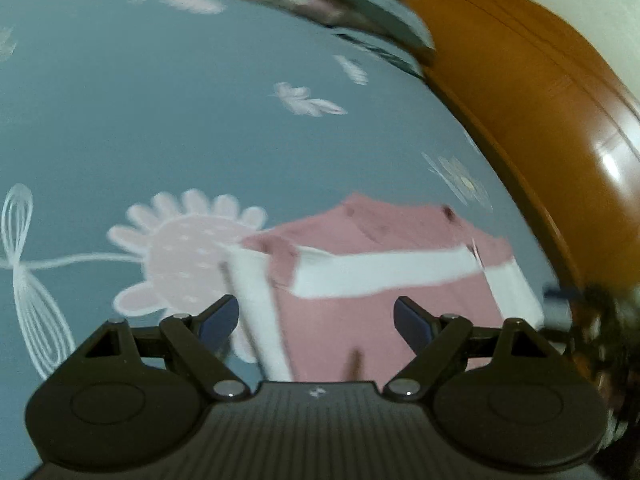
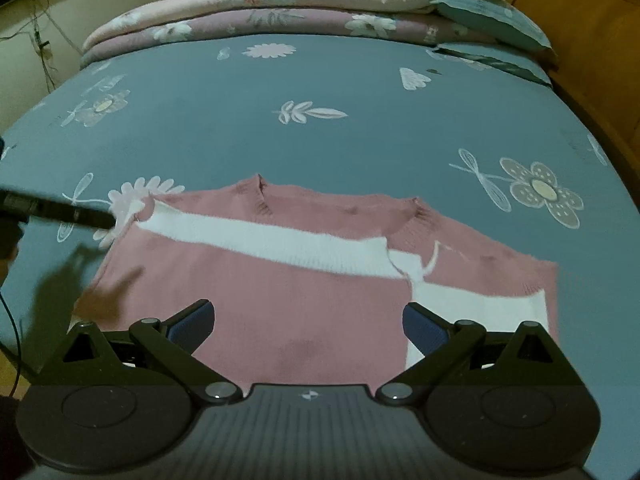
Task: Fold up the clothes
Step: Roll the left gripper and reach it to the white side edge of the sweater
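Observation:
A pink sweater (image 2: pixel 280 288) with a white band across the chest lies flat on the blue-grey flowered bedsheet (image 2: pixel 320 140), collar toward the far side. Its right sleeve (image 2: pixel 480 280) is folded inward over the body. My right gripper (image 2: pixel 307 312) hovers open over the sweater's lower body, with nothing between its fingers. In the left wrist view the sweater (image 1: pixel 380 240) looks blurred, and a white-banded edge (image 1: pixel 256 300) runs down its left side. My left gripper (image 1: pixel 316 308) is open above that left part and holds nothing. A dark blurred part of it (image 2: pixel 60 210) shows beside the sweater's left shoulder.
Folded floral quilts (image 2: pixel 280 4) and a blue pillow (image 2: pixel 492 20) are stacked along the far edge of the bed. A brown wooden headboard (image 1: pixel 520 100) borders the bed on the right. A cable (image 2: pixel 12 340) hangs at the left edge.

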`<action>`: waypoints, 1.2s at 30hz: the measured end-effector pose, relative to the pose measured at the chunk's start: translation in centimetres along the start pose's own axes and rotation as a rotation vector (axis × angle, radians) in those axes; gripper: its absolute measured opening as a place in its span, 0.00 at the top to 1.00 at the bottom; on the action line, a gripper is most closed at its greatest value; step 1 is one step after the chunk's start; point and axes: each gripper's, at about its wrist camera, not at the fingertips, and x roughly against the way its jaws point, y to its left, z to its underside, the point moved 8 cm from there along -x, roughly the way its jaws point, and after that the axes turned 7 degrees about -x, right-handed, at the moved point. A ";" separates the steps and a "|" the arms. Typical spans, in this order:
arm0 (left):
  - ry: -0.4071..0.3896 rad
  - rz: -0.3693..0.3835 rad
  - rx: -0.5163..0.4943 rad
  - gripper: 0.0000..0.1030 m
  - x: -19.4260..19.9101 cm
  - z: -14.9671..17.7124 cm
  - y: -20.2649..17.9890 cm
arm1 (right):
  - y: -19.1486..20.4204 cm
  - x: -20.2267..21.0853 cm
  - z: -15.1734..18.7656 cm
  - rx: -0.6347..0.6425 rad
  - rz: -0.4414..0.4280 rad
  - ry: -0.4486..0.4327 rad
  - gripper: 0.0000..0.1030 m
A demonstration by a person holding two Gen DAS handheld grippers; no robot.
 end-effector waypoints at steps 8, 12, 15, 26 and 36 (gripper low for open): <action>0.030 0.082 0.150 0.20 -2.6 -0.2 2.7 | -0.1 -0.2 1.5 -0.023 0.011 0.031 0.01; 0.030 0.113 0.160 0.20 -3.8 -1.6 3.1 | 0.3 -1.2 2.2 -0.015 -0.002 0.058 0.01; 0.031 0.120 0.145 0.20 -4.4 -2.3 3.1 | 0.9 -2.0 2.4 0.015 -0.013 0.069 0.01; 0.021 -0.008 0.039 0.18 -1.8 2.4 1.4 | 2.9 -3.3 2.9 0.146 -0.126 0.049 0.01; -0.046 0.124 0.211 0.18 0.8 9.1 0.1 | 6.0 -4.6 4.9 0.337 -0.265 0.028 0.00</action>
